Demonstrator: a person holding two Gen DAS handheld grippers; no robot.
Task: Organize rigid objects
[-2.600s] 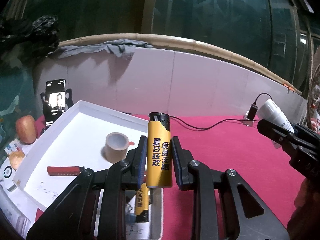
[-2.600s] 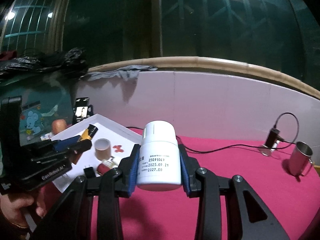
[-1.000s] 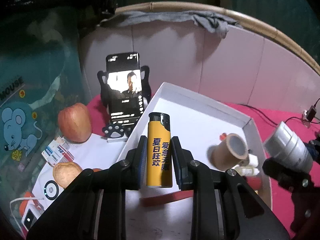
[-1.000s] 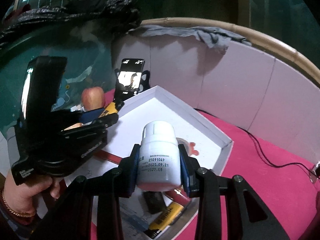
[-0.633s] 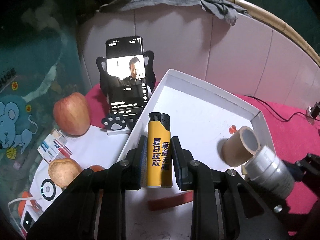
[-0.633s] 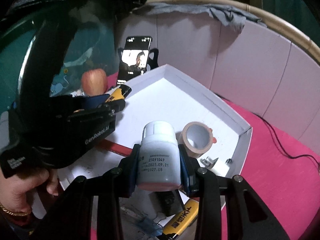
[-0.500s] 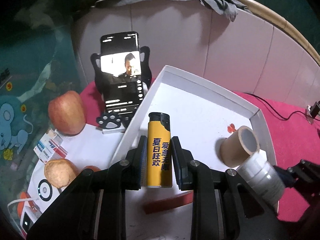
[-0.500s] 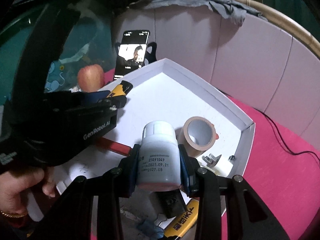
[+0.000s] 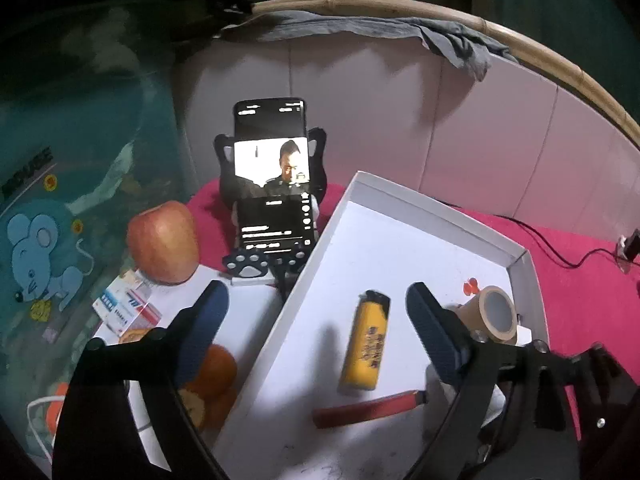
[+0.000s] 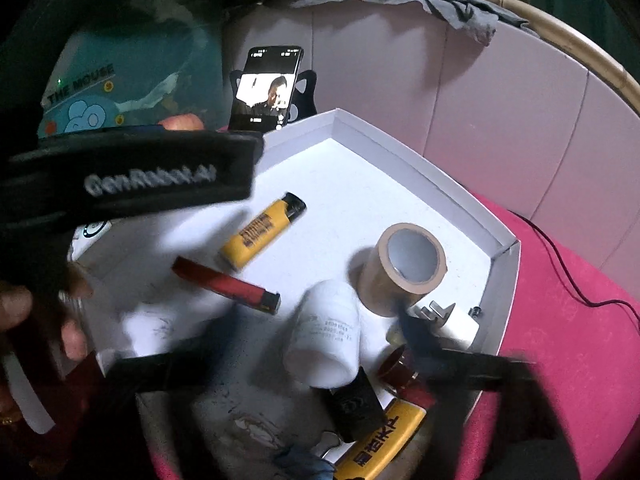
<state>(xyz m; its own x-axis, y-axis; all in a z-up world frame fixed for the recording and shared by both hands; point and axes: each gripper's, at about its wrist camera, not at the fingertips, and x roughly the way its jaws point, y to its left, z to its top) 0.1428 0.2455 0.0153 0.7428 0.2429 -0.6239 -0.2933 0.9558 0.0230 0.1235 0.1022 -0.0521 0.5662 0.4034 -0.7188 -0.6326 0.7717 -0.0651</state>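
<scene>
A yellow lighter [image 9: 365, 347] with a black cap lies flat on the floor of the white tray [image 9: 436, 206], free of any grip. Below it lies a red lighter [image 10: 226, 282]. A white bottle [image 10: 325, 338], blurred, lies on its side just beside a roll of brown tape [image 10: 401, 269] that rests tilted near the tray's right wall.

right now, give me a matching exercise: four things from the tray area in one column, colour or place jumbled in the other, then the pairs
Things:
1. lighter between the left tongs' open fingers
2. tape roll
3. bottle
4. apple

Descriptions:
A. white, lying on its side in the tray
B. outside the tray, beside the phone stand
C. yellow, lying flat in the tray
D. brown, near the tray's corner

Pairs: 1-C, 2-D, 3-A, 4-B
</scene>
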